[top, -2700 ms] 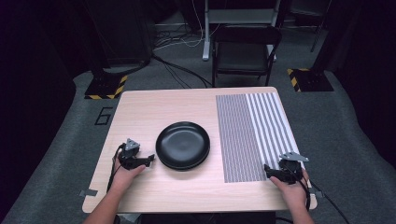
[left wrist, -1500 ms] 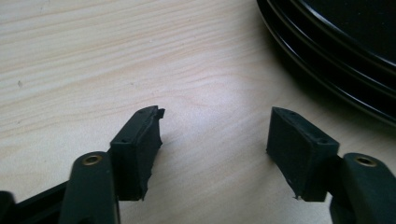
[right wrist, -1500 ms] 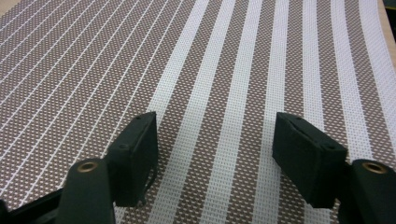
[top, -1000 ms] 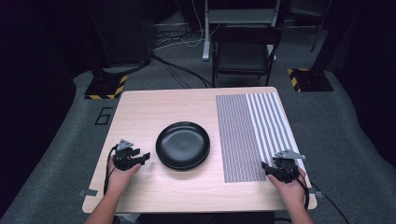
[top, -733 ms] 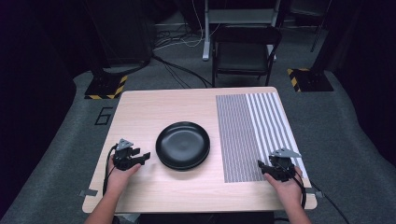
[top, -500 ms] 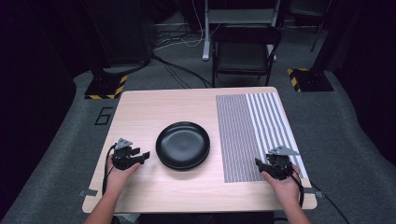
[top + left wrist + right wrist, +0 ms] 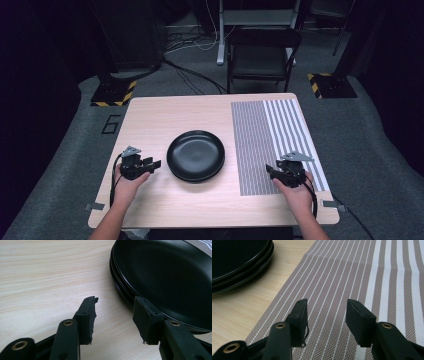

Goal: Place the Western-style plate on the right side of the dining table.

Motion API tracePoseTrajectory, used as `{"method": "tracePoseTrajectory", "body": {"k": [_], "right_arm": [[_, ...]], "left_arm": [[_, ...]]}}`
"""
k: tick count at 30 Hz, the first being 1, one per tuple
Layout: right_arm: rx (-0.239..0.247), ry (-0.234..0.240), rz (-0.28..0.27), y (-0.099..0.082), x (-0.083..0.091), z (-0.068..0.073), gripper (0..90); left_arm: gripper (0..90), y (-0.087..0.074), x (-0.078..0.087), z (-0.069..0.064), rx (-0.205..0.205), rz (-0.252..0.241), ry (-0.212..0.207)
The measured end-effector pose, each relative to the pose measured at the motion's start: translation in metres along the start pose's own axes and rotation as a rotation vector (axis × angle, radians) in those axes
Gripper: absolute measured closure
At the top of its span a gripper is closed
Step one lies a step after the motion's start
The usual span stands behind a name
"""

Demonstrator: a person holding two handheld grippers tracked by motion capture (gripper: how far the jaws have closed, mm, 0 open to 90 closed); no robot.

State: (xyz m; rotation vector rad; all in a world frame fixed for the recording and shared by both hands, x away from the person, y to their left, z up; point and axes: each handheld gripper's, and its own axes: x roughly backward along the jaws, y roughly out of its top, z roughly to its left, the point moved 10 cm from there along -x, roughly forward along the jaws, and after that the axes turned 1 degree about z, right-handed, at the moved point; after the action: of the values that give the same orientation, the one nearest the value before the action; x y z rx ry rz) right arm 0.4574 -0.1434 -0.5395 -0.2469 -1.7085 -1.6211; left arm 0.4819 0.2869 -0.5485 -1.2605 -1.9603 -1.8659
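While a brown-and-white striped woven placemat (image 7: 275, 142) covers the pale wooden table's (image 7: 165, 112) right side, three round glossy black plates (image 7: 195, 155) sit stacked at its centre; left gripper (image 7: 115, 308) and right gripper (image 7: 327, 307) have just been closing, jaws apart, holding nothing

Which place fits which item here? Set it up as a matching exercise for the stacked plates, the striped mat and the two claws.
Items:
1. stack of black plates
2. striped mat
3. left claw
4. right claw

Places:
A. over the mat's near edge, nothing between its jaws
B. middle of the table
C. right part of the table
D. over bare wood, beside the plates' rim

Pairs: 1-B, 2-C, 3-D, 4-A
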Motion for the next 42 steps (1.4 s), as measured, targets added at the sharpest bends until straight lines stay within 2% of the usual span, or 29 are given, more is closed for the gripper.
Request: {"method": "tracePoseTrajectory", "body": {"k": [9, 14, 17, 23, 32, 42], "right_arm": [[-0.017, 0.027, -0.01, 0.009, -0.006, 0.009, 53.2], [-0.028, 0.044, -0.022, 0.016, -0.009, 0.014, 51.8], [-0.031, 0.059, -0.023, 0.019, -0.011, 0.017, 51.4], [-0.03, 0.085, -0.002, 0.021, -0.019, 0.024, 51.1], [-0.034, 0.09, -0.028, 0.03, -0.028, 0.036, 51.4], [-0.013, 0.11, -0.04, 0.04, -0.039, 0.055, 53.0]], "left_arm": [[55.4, 0.006, 0.003, -0.003, 0.002, 0.006, -0.008], [54.6, 0.009, 0.002, -0.004, 0.004, -0.007, -0.005], [53.6, 0.01, 0.002, -0.004, 0.001, 0.001, -0.006], [52.7, 0.017, 0.003, -0.003, -0.007, -0.016, 0.008], [53.6, 0.021, 0.0, -0.005, -0.011, -0.019, 0.011], [55.9, 0.025, -0.006, -0.009, 0.025, -0.005, 0.001]]}}
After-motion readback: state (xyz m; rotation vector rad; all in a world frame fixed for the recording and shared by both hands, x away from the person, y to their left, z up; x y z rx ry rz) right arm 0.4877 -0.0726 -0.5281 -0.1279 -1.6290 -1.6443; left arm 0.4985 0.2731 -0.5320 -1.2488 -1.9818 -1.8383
